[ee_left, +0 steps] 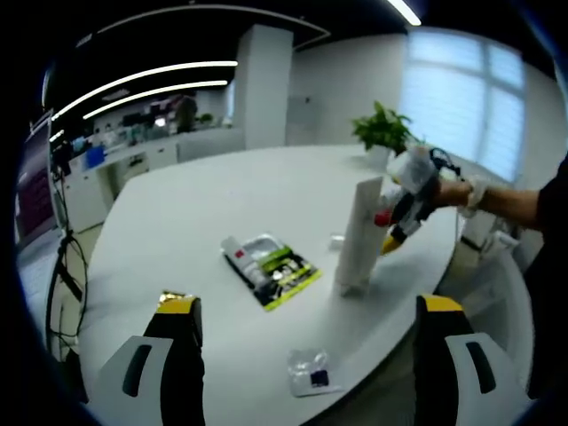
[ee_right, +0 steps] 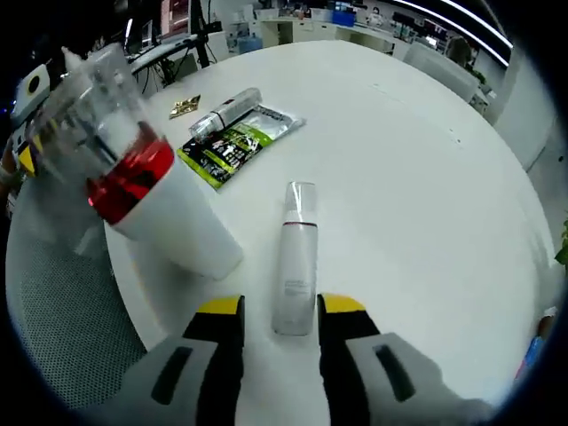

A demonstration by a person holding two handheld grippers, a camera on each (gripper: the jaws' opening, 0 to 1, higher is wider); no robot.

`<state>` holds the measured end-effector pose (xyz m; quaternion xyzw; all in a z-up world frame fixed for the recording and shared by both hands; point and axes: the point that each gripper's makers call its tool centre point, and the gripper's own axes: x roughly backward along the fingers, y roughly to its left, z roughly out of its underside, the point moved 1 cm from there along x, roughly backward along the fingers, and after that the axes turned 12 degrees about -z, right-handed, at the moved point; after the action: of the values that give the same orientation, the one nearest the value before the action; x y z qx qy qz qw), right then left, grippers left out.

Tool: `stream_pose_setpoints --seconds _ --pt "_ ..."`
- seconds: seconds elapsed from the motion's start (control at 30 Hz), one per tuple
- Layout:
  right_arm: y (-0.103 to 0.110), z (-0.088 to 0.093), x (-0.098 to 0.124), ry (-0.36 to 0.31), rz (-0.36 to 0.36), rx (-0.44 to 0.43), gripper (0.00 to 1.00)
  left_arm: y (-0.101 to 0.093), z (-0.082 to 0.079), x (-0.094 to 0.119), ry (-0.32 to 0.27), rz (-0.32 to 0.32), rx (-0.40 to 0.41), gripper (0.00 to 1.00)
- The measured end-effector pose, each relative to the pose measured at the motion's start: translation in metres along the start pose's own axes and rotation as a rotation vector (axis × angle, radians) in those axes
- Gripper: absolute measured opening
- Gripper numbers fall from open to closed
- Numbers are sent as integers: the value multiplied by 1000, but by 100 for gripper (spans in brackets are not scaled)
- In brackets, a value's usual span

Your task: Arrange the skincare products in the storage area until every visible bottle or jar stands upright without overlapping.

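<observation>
A slim white-and-silver bottle (ee_right: 295, 266) lies flat on the white table (ee_right: 417, 177). My right gripper (ee_right: 281, 307) is open, its jaws straddling the bottle's near end, with a small gap on the left side. A tall white bottle with a red band and clear cap (ee_right: 146, 191) stands just left of it. From the other side, this tall white bottle (ee_left: 359, 235) stands with the right gripper (ee_left: 404, 209), held by a gloved hand, low behind it. My left gripper (ee_left: 308, 306) is wide open above the table's near edge, holding nothing.
A green-and-silver sachet with a tube on it (ee_left: 271, 266) (ee_right: 235, 133) lies left of the tall bottle. A small clear packet (ee_left: 311, 371) sits near the table edge. A gold wrapper (ee_right: 184, 106) lies farther off. A potted plant (ee_left: 383, 129) stands at the far side.
</observation>
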<state>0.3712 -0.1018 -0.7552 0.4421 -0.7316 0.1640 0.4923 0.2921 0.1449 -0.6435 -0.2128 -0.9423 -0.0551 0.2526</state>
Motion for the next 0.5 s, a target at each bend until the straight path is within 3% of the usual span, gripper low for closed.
stream_pose_setpoints --seconds 0.33,0.5 --pt "-4 5 -10 87 0 24 28 3 2 3 5 -10 13 97" --pt "-5 5 -12 84 0 7 24 4 3 3 7 -14 16 96"
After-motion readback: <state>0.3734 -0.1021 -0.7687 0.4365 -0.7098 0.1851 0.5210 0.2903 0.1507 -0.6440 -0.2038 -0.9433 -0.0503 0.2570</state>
